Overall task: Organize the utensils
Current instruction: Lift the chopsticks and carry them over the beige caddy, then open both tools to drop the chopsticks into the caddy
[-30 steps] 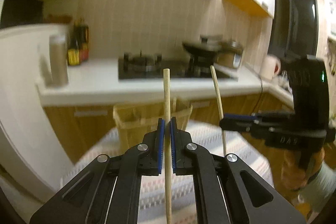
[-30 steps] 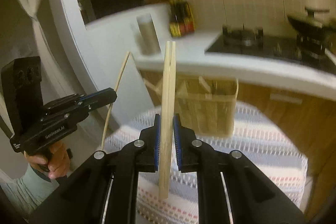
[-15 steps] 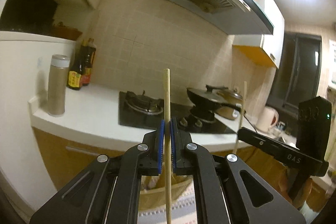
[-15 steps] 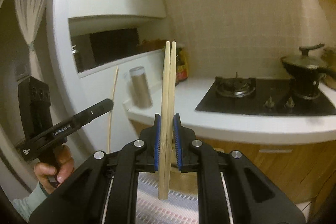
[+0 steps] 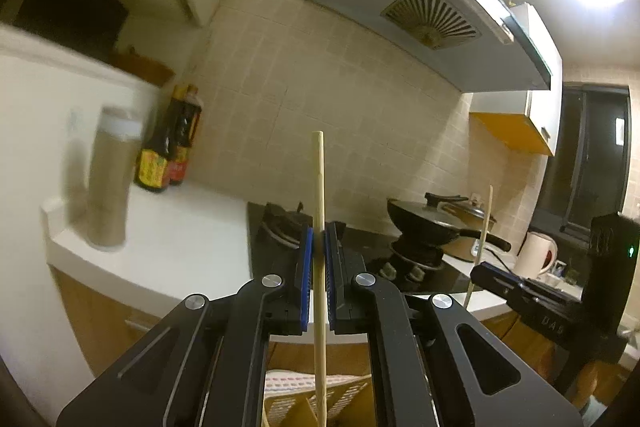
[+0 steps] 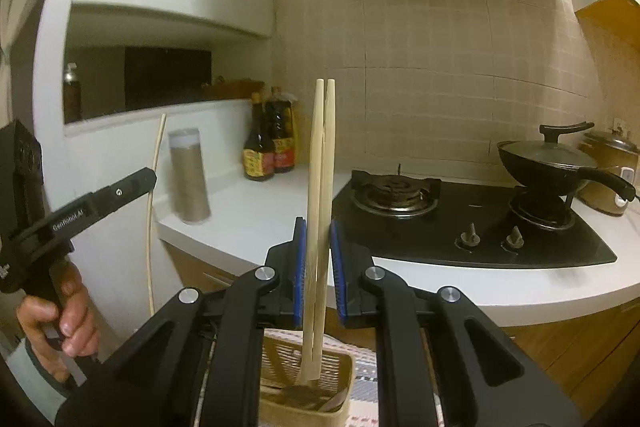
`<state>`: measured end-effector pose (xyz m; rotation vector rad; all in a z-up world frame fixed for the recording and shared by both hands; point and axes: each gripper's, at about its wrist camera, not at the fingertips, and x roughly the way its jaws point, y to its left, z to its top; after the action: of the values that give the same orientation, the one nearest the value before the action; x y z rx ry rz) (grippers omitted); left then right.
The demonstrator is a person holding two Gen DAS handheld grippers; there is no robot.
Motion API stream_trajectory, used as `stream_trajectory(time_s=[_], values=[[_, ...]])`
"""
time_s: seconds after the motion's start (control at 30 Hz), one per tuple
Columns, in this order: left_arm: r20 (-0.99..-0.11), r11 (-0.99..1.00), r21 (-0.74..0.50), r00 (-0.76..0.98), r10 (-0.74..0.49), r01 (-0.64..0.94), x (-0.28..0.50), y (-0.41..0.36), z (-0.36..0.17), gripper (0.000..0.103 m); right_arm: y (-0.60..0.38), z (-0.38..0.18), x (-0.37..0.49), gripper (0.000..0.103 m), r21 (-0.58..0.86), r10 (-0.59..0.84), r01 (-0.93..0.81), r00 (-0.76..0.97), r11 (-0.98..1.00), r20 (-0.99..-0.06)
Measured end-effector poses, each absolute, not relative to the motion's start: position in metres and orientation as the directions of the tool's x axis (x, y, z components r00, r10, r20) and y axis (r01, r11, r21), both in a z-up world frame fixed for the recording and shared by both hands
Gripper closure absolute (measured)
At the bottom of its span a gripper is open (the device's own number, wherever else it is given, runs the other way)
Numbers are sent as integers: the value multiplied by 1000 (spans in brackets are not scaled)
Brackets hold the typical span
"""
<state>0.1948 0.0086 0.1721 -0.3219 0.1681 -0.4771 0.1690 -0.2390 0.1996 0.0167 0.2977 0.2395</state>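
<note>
Grippers raised, chopstick (image 5: 319, 187) upright between left gripper (image 5: 318, 259) pads

Both views lifted from striped cloth and basket (image 6: 306, 387) towards stove (image 6: 472, 223)

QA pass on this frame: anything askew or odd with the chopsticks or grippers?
One oddity: the load is uneven. The left gripper clamps a single chopstick, while the right gripper clamps a pair of chopsticks, all upright. Nothing spilled or damaged on the counter; the basket below stands upright.
</note>
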Motion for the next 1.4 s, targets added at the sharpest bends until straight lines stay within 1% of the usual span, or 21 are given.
stream_trajectory(time_s=[0.17, 0.5, 0.57, 0.7, 0.87, 1.03, 1.07, 1.1, 1.13, 1.17, 1.2, 1.23, 1.3, 1.4], values=[[-99, 833, -374, 876, -473, 407, 220, 14, 146, 99, -232, 181, 182, 93, 19, 219, -224, 927, 974, -304], [-100, 874, -282, 894, -436, 395, 225, 1, 118, 99, -230, 155, 197, 93, 25, 213, -217, 920, 976, -328], [-105, 874, -276, 891, -441, 400, 225, 0, 113, 99, -233, 151, 200, 93, 33, 214, -215, 918, 976, -334], [-90, 868, -287, 890, -446, 406, 223, 4, 110, 99, -235, 144, 201, 93, 42, 215, -213, 920, 976, -327], [-108, 854, -295, 873, -476, 429, 224, 6, 102, 99, -238, 138, 200, 93, 68, 232, -222, 915, 973, -331], [-111, 840, -307, 860, -498, 447, 217, 11, 97, 99, -239, 136, 192, 92, 65, 240, -232, 911, 971, -335], [-114, 838, -308, 858, -502, 450, 215, 12, 97, 96, -239, 136, 189, 89, 67, 244, -235, 909, 970, -339], [-117, 833, -312, 851, -511, 458, 213, 13, 96, 93, -240, 136, 186, 79, 69, 247, -238, 906, 969, -343], [-119, 827, -317, 846, -520, 464, 209, 15, 96, 91, -241, 136, 184, 73, 75, 254, -243, 903, 967, -347], [-119, 825, -318, 844, -523, 467, 206, 15, 95, 85, -242, 137, 180, 58, 80, 258, -246, 901, 966, -347], [-120, 825, -319, 843, -524, 467, 203, 17, 95, 80, -243, 138, 175, 54, 80, 256, -243, 904, 967, -341], [-122, 825, -320, 843, -523, 466, 198, 19, 95, 78, -244, 139, 169, 54, 78, 253, -241, 908, 967, -333], [-123, 825, -322, 844, -522, 464, 191, 22, 96, 68, -245, 140, 161, 54, 84, 261, -247, 904, 965, -338], [-112, 821, -337, 846, -521, 461, 175, 29, 101, 58, -248, 143, 145, 54, 95, 263, -246, 904, 965, -337]])
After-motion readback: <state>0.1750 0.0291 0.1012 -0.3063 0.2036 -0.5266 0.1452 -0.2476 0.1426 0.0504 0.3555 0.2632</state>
